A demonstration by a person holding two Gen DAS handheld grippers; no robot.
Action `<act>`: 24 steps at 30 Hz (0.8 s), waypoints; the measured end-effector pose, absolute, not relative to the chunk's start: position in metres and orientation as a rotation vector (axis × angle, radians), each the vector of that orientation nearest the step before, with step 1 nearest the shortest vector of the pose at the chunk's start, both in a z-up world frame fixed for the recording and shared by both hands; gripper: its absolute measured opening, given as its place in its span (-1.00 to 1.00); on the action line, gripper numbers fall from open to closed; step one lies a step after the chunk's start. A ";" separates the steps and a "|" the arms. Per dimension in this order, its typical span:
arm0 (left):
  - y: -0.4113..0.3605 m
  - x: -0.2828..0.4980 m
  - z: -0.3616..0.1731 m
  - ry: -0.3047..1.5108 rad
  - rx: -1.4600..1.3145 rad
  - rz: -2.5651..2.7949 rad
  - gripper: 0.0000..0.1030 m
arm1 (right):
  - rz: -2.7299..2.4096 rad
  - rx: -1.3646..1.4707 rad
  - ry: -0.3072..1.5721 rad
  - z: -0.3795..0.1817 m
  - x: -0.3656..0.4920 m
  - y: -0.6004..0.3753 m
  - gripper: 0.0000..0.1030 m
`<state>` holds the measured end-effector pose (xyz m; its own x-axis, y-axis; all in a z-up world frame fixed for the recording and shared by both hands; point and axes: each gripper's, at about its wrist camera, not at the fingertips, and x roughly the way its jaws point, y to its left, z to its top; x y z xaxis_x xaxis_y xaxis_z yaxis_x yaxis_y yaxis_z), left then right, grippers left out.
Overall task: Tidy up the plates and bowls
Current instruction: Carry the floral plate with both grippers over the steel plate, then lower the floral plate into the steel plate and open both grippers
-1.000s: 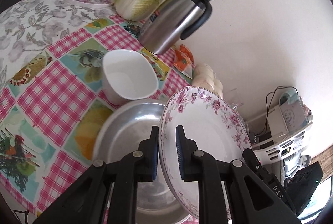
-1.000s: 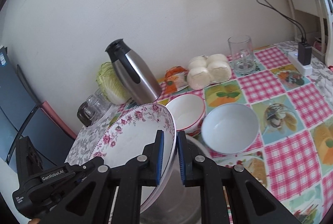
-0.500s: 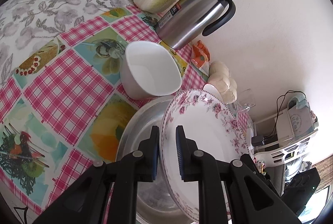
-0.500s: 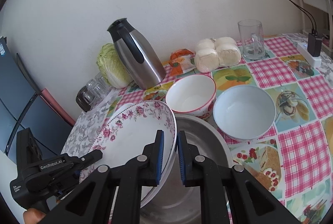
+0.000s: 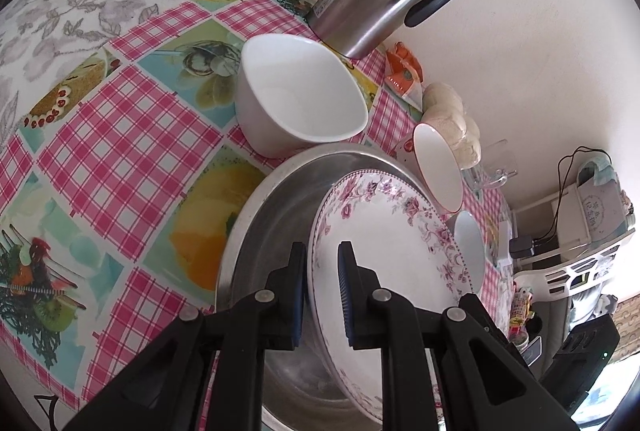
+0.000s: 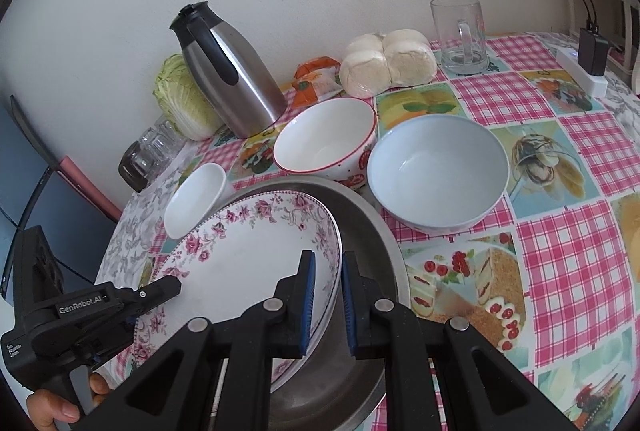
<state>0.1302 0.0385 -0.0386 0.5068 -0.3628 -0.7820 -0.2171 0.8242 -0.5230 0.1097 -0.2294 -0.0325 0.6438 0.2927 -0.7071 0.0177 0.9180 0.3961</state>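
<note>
The flowered plate (image 6: 256, 255), being pinched at opposite rims by the left gripper (image 5: 323, 293) and right gripper (image 6: 328, 301), is being lowered closer into the metal basin (image 6: 372, 231) than a second ago, so stacking is nearly being finished.

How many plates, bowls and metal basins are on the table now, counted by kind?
Floral plates: 1, the floral plate, its rim between the jaws of both grippers.
Bowls: 3, the small white bowl, the red-rimmed bowl, the pale blue bowl.
Metal basins: 1, the metal basin under the plate.
Total: 5.
</note>
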 end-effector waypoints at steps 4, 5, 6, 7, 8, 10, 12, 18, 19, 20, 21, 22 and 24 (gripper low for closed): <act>0.037 0.132 -0.043 1.068 -0.617 -0.086 -0.69 | 0.159 0.393 0.875 -0.037 0.111 -0.229 -0.73; 0.037 0.132 -0.043 1.071 -0.613 -0.084 -0.69 | 0.159 0.395 0.879 -0.038 0.111 -0.229 -0.73; 0.037 0.132 -0.045 1.075 -0.610 -0.081 -0.69 | 0.159 0.396 0.882 -0.039 0.112 -0.229 -0.73; 0.036 0.132 -0.046 1.078 -0.608 -0.079 -0.69 | 0.157 0.396 0.885 -0.040 0.112 -0.229 -0.73; 0.036 0.133 -0.047 1.081 -0.606 -0.078 -0.69 | 0.156 0.395 0.888 -0.041 0.113 -0.229 -0.73; 0.035 0.134 -0.048 1.087 -0.602 -0.074 -0.69 | 0.155 0.397 0.892 -0.043 0.114 -0.229 -0.73; 0.034 0.135 -0.050 1.091 -0.600 -0.073 -0.69 | 0.152 0.398 0.895 -0.043 0.114 -0.228 -0.73; 0.031 0.138 -0.053 1.104 -0.587 -0.061 -0.69 | 0.150 0.397 0.900 -0.046 0.114 -0.229 -0.73; 0.031 0.138 -0.054 1.107 -0.586 -0.061 -0.69 | 0.150 0.396 0.902 -0.047 0.114 -0.229 -0.73; 0.031 0.139 -0.055 1.110 -0.585 -0.061 -0.69 | 0.149 0.397 0.903 -0.048 0.114 -0.229 -0.73; 0.030 0.140 -0.055 1.113 -0.583 -0.060 -0.69 | 0.149 0.398 0.905 -0.049 0.114 -0.229 -0.73; 0.029 0.140 -0.056 1.115 -0.579 -0.060 -0.69 | 0.149 0.399 0.908 -0.050 0.114 -0.229 -0.73; 0.029 0.140 -0.056 1.120 -0.572 -0.058 -0.69 | 0.147 0.393 0.911 -0.051 0.114 -0.229 -0.73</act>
